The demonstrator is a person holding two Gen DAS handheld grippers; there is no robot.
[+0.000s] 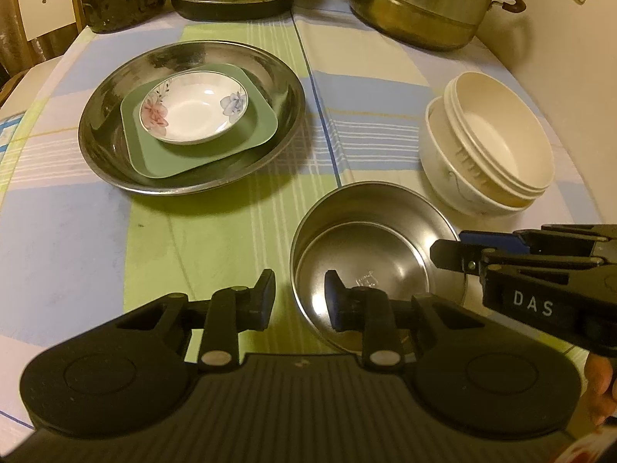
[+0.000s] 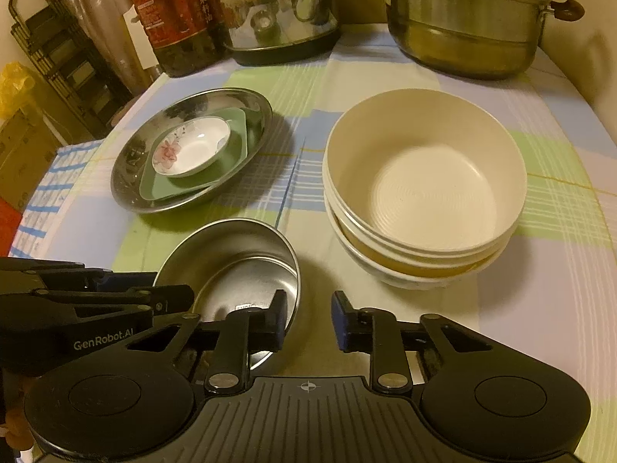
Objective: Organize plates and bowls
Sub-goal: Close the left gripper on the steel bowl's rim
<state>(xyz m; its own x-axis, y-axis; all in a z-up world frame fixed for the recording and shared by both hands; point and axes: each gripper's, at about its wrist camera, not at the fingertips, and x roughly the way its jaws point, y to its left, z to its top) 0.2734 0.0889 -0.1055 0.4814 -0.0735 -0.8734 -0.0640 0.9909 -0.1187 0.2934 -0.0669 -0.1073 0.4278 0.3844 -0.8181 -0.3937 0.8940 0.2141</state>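
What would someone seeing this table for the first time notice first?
Probably the small steel bowl nearest the cameras, with the left gripper and right gripper each straddling its rim from opposite sides. Behind it to the left, a flowered dish sits on a green square plate inside a large steel plate. To the right stands a stack of cream bowls.

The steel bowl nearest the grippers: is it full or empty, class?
Empty. The steel bowl shows a bare shiny bottom in both views, with nothing lying inside except one finger of each gripper straddling its rim.
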